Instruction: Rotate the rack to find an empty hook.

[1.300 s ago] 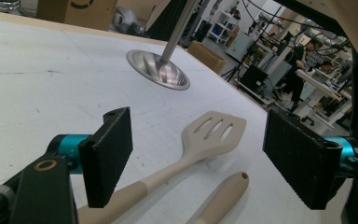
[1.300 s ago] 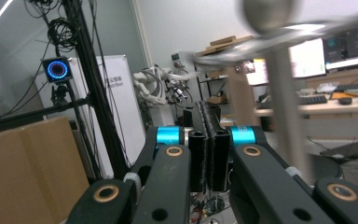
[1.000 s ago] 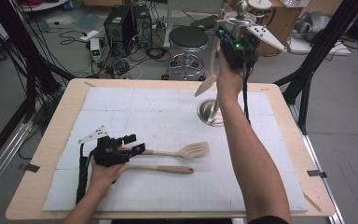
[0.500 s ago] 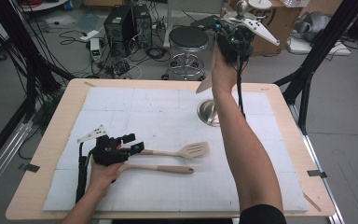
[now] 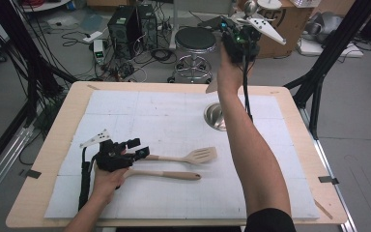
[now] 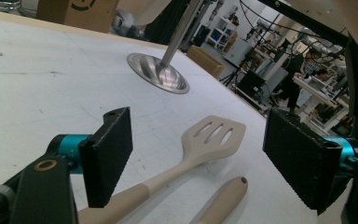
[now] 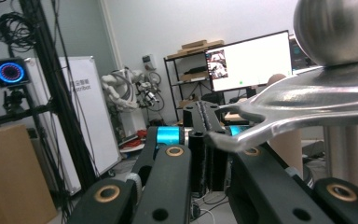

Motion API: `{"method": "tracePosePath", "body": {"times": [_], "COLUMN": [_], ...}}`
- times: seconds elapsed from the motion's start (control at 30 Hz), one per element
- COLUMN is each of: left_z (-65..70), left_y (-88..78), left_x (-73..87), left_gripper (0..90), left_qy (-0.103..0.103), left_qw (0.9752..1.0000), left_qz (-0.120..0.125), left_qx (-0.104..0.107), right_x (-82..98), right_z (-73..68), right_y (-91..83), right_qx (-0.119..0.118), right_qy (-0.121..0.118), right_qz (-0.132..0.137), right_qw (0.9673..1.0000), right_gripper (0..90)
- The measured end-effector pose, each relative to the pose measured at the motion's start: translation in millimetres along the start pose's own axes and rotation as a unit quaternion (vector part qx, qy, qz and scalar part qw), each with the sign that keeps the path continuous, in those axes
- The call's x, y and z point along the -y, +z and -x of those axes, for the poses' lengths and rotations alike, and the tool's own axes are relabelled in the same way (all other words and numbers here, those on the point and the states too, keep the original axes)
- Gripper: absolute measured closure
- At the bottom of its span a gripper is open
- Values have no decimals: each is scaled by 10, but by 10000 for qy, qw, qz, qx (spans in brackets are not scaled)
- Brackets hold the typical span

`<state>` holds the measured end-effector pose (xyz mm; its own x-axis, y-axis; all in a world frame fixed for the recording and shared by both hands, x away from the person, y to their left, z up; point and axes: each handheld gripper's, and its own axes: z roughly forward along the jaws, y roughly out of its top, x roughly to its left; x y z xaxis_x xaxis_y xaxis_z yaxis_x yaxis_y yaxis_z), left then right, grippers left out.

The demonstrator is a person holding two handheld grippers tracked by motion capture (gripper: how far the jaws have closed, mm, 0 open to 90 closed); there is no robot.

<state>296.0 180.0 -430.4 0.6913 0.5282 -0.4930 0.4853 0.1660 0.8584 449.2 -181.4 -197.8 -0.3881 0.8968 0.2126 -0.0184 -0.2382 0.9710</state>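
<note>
The right gripper (image 5: 241, 36) is raised high over the far side of the table (image 5: 43, 203). In its own view the jaws are pressed together on a thin steel hook arm (image 7: 279, 119) just below the ball finial (image 7: 335, 28) of a utensil stand, whose round base (image 5: 214, 116) sits on the white mat. Down near the person, the left gripper (image 5: 136, 147) rests low with its jaws set wide, one on each side of the slotted spatula (image 5: 193, 156)'s handle and not yet touching it. A second pale-handled utensil (image 5: 166, 174) lies just beside the spatula and parallel to it.

My guess is the spatula is meant to go up on that stand. To do it well, I'd close the left jaws squarely across the handle, clear of the neighbouring utensil. I'd keep the right grip steady so the stand doesn't tip. Then I'd lift the spatula with its end free for a hook.
</note>
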Motion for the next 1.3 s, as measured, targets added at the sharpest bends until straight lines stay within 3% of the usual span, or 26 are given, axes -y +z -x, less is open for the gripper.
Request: {"method": "tracePosePath", "body": {"times": [0.1, 0.23, 0.33, 0.53, 0.67, 0.77, 0.93, 1.3], "left_z": [8, 16, 26, 40, 34, 40, 48, 82], "left_y": [-1, -15, -17, -24, -11, -4, -2, -4], "left_x": [-1, -6, -4, 3, 6, 4, 13, 31], "left_gripper": [247, 247, 247, 246, 247, 247, 247, 246], "left_qy": [-26, -29, -51, -52, -46, -28, -2, 70], "left_qw": [10000, 10000, 10000, 10000, 10000, 10000, 10000, 10000], "left_qz": [2, 22, 32, 27, 24, 25, -34, -69], "left_qx": [-3, 19, 10, 3, -8, -5, 23, 19], "right_x": [12, 80, 152, 274, 353, 408, 485, 778], "right_z": [-37, -106, -132, -69, -6, 30, 85, 76], "right_y": [-68, -190, -279, -394, -448, -489, -538, -627], "right_qx": [-133, -296, -398, -486, -674, -793, -1144, -1504], "right_qy": [72, -8, -22, 61, 203, 227, 370, 515], "right_qz": [-14, -31, -128, -349, -506, -538, -692, -1164], "right_qw": [9999, 9996, 9991, 9982, 9962, 9951, 9903, 9804], "right_gripper": [900, 899, 836, 755, 737, 664, 595, 541]}}
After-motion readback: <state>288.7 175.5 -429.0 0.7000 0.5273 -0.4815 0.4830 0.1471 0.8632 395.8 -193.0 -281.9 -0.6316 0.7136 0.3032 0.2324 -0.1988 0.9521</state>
